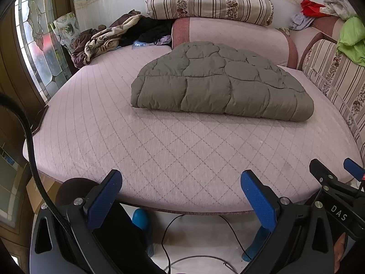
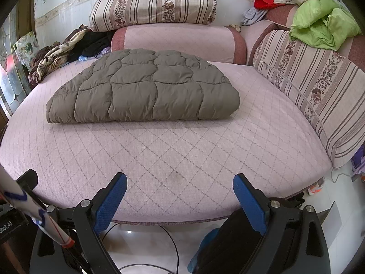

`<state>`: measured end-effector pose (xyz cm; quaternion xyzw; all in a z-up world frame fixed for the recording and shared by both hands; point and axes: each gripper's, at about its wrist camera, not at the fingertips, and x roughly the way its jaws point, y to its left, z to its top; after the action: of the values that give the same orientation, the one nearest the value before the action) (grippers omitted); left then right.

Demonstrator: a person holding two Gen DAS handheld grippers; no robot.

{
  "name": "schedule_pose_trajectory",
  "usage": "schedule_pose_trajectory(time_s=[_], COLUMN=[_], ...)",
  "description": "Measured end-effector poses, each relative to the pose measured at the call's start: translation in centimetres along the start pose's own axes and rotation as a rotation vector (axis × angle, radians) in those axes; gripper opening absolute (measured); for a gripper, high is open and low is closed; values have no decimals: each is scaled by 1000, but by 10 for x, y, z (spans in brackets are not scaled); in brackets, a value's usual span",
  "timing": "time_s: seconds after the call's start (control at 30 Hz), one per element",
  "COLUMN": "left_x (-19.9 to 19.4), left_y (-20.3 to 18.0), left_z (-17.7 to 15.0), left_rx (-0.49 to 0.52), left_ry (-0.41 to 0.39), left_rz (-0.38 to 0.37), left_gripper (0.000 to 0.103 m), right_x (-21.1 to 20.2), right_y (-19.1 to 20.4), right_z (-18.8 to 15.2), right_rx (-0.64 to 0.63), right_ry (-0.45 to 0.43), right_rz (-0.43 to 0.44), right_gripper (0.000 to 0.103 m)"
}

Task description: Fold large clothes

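Observation:
A grey-brown quilted padded garment (image 1: 219, 82) (image 2: 146, 89) lies folded into a thick rectangle on the pink quilted mattress (image 1: 159, 148) (image 2: 182, 155), toward its far half. My left gripper (image 1: 181, 178) hangs open over the mattress's near edge, well short of the garment, with nothing between its blue pads. My right gripper (image 2: 180, 180) is also open and empty at the near edge. The right gripper's tips (image 1: 335, 169) show at the lower right of the left wrist view.
Striped floral cushions (image 2: 152, 6) and pink bolsters (image 2: 178, 43) line the back and right. Crumpled clothes (image 1: 109, 36) lie at the back left; a green garment (image 2: 324, 20) and red cloth (image 2: 264, 0) sit back right. Cables (image 1: 168, 239) cross the white floor below. A glass door (image 1: 38, 45) stands left.

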<state>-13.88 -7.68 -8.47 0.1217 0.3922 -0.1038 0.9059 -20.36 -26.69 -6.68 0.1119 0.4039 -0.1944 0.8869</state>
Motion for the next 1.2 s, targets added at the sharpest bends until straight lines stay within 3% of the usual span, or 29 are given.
schedule_pose_trajectory(time_s=[0.6,1.2], left_x=[12,28], left_y=[14,6], left_z=[13,13], left_rx=[-27,21], left_ry=[1,49], left_rz=[19,-3], left_gripper=[103,103], right_x=[5,20], right_y=[3,6], right_z=[7,19], right_rx=[-8,-20], right_ry=[-11,-11], right_rz=[5,4], right_gripper=[96,96])
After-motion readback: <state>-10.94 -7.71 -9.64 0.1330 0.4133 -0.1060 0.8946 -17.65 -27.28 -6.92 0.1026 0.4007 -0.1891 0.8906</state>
